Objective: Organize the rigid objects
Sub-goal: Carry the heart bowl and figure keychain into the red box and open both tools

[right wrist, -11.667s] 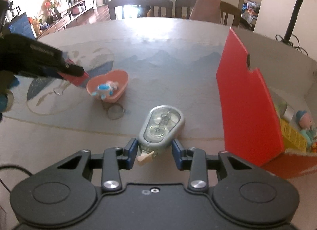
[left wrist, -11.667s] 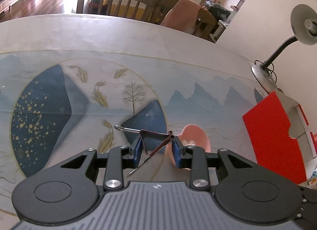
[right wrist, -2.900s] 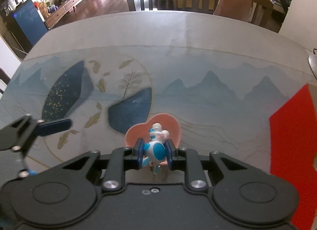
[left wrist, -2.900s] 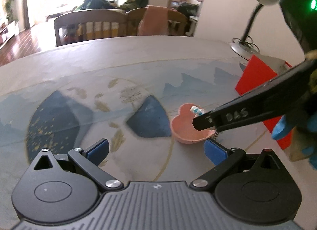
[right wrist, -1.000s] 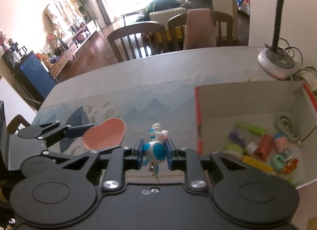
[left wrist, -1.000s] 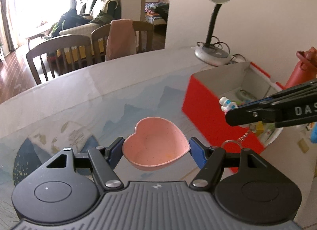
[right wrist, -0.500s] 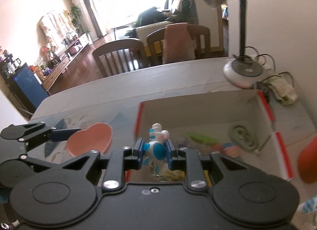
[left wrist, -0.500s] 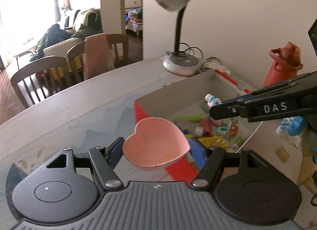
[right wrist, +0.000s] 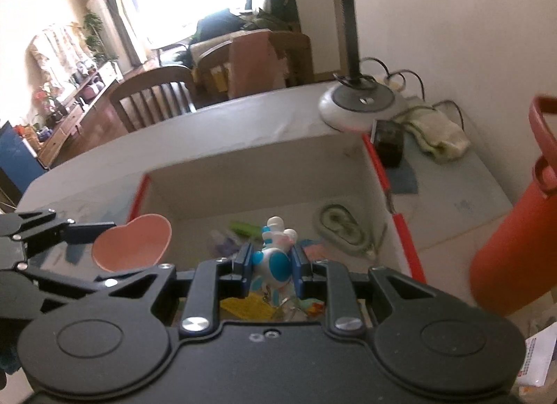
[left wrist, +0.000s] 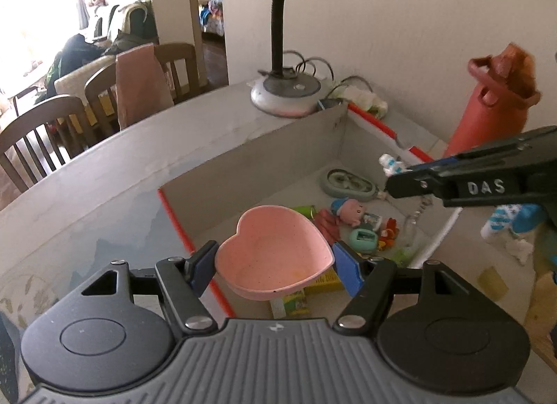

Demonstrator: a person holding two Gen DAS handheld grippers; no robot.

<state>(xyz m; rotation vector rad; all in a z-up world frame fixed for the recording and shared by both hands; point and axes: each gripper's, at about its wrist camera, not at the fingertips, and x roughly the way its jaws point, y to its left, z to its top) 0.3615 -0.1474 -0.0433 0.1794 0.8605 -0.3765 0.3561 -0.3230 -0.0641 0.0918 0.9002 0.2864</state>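
1. Left gripper (left wrist: 275,266) – jaws partly spread, both blue pads clamped on the pink heart-shaped dish (left wrist: 273,252), held above the near red edge of the cardboard box (left wrist: 250,160)
2. Right gripper (right wrist: 271,266) – jaws nearly closed on a blue-and-white toy figure (right wrist: 273,257), its keyring hanging below, over the box interior
3. Box floor – holds small toys and a grey-green tape dispenser (left wrist: 350,184)
4. Desk lamp (left wrist: 285,94) stands just behind the box
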